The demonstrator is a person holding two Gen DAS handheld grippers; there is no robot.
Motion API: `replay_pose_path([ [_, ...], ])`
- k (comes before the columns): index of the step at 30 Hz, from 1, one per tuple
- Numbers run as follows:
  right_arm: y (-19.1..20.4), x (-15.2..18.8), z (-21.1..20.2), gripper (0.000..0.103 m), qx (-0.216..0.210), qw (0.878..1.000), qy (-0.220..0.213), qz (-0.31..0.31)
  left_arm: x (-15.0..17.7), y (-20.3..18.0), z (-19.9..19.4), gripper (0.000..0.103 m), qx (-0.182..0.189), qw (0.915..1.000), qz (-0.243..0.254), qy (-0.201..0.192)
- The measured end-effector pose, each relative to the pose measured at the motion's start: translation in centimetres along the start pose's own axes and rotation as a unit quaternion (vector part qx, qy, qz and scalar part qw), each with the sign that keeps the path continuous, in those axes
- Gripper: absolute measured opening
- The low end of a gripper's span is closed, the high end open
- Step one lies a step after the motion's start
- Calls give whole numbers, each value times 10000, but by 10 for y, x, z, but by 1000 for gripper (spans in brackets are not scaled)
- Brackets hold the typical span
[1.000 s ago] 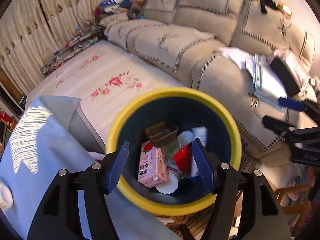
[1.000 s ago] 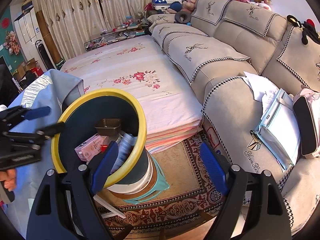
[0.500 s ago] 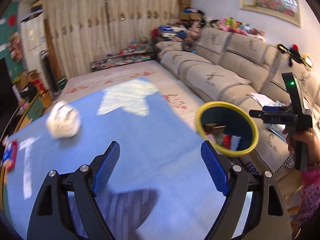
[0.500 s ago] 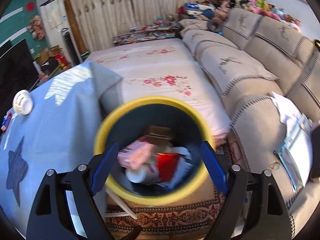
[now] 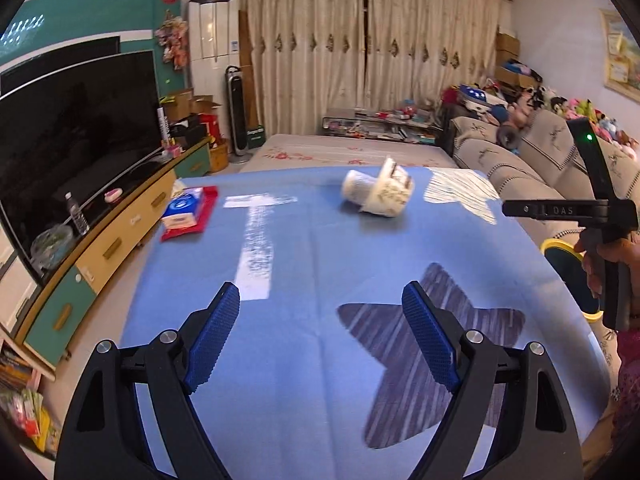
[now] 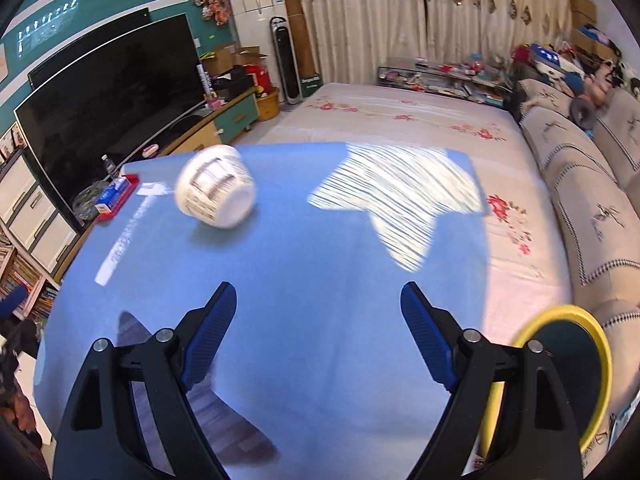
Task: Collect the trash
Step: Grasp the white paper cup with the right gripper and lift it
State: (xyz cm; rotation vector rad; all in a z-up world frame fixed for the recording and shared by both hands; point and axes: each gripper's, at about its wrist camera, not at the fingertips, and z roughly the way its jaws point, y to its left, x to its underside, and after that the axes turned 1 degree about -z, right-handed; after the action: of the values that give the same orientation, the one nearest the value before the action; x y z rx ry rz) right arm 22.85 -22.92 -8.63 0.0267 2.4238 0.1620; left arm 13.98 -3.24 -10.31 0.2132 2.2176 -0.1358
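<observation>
A white paper cup [image 5: 378,193] lies on its side on the blue tablecloth [image 5: 304,264], far ahead of my left gripper [image 5: 320,336], which is open with nothing between its fingers. In the right wrist view the same cup [image 6: 218,192] lies up and to the left of my right gripper [image 6: 318,336], also open and empty. The yellow-rimmed trash bin [image 6: 568,364] stands off the table's right edge; in the left wrist view only its rim [image 5: 560,247] shows behind the right gripper's body [image 5: 592,212], held by a hand.
A red and blue tissue pack [image 5: 188,212] lies at the table's far left. A TV [image 5: 76,132] on a low cabinet runs along the left. Beyond the table is a flowered bed [image 6: 404,120], with a beige sofa [image 6: 580,184] on the right.
Both grippers swung away from over the bin to face the blue table. The left jaws spread wider. The cup and tissue pack came into view; the bin slid to the right edge.
</observation>
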Motion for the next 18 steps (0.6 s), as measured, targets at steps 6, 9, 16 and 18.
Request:
replay_pose_path([
  [6,51,-40,25,80,-547,9981,68,-261,-1,17,5,82,106,9999,-90,-88],
  [9,77,-57,44,83,-714,9906,65,-1168,1,18,3,82,206,9997,-60,-102],
  [16,82,-60,91,92,-541,9706,297,-2327,-3,11,9,82,228,9997,29,-72],
  [18,79,-63,99,92,-738,9673,329,-2405,-6,10,14,82,225,9997,44,-51],
])
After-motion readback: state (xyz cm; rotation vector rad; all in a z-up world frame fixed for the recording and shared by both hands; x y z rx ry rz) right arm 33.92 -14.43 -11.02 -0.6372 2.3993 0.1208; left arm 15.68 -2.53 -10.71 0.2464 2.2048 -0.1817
